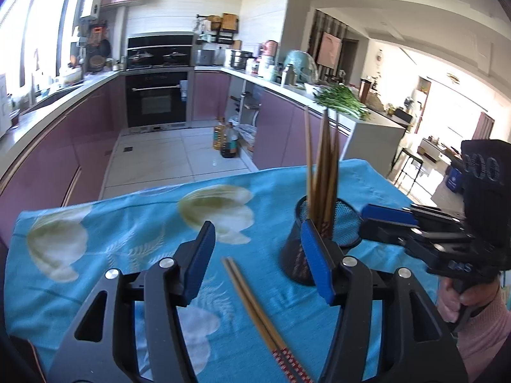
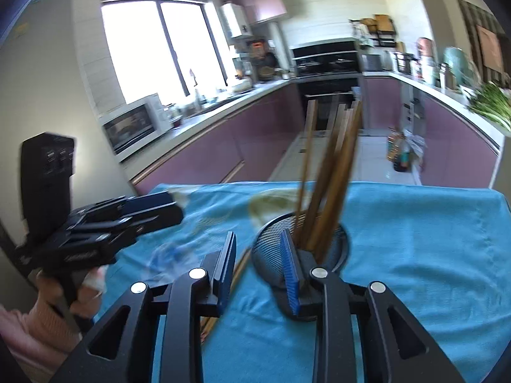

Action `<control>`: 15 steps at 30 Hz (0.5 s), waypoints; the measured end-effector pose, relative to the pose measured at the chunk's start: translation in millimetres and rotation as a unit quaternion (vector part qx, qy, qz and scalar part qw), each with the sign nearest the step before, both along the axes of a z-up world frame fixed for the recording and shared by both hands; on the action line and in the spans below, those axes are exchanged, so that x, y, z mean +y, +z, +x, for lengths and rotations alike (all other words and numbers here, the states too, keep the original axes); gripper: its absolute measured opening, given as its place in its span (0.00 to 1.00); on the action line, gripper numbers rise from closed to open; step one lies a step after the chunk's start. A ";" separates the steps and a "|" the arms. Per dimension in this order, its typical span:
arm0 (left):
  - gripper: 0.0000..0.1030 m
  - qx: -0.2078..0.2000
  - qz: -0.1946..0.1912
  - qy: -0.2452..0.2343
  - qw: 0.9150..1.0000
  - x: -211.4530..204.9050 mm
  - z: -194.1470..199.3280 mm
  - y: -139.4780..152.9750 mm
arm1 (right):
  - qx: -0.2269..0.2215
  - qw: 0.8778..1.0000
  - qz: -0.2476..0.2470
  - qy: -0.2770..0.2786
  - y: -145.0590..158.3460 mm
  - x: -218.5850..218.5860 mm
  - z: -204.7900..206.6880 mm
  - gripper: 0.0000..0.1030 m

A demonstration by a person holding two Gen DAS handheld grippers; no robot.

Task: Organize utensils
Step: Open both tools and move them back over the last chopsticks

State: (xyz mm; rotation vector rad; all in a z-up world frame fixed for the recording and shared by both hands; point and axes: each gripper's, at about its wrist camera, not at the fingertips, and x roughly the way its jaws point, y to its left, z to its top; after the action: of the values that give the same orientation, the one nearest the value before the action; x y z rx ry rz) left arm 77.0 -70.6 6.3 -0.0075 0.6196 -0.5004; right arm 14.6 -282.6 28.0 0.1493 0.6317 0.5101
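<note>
Loose chopstick pair [image 1: 262, 316] on surface: red-patterned ends cut off by bottom edge of left wrist view; in right wrist view mostly hidden behind right tongs [image 2: 260, 271]. Mesh holder [image 1: 319, 239]: lower front hidden behind tong finger. Chopsticks in holder [image 2: 329, 185] motion-blurred, count unclear. Left tongs [image 2: 153, 210] smeared in right wrist view.

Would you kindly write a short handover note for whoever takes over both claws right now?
Left claw: open, empty, above the loose pair of chopsticks lying on the blue cloth.
Right claw: open, empty, close to the black mesh holder.
Done: several chopsticks already stand upright in the holder.
Left: pick up the loose pair and put it in the holder.
</note>
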 end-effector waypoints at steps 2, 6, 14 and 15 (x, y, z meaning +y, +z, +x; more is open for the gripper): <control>0.61 0.006 0.001 0.014 1.000 10.6 -4.8 -7.4 | 0.006 1.000 -0.009 0.024 -6.8 13.1 -7.8 0.32; 0.63 0.033 0.007 0.029 0.999 22.3 -12.9 -29.0 | 0.041 0.998 -0.027 0.045 -33.4 36.5 -9.9 0.33; 0.63 0.052 0.031 0.044 0.997 17.4 -22.9 -56.0 | 0.097 0.994 -0.035 0.032 -67.9 49.7 -4.4 0.33; 0.63 0.054 0.032 0.046 0.997 17.7 -23.1 -57.9 | 0.101 0.994 -0.035 0.030 -69.5 49.8 -3.7 0.33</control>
State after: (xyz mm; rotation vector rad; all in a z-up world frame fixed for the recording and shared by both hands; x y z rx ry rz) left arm 53.8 -52.8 -51.6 -0.0024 0.7376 -0.3932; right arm 10.8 -232.9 -41.6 0.1174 0.8533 0.5342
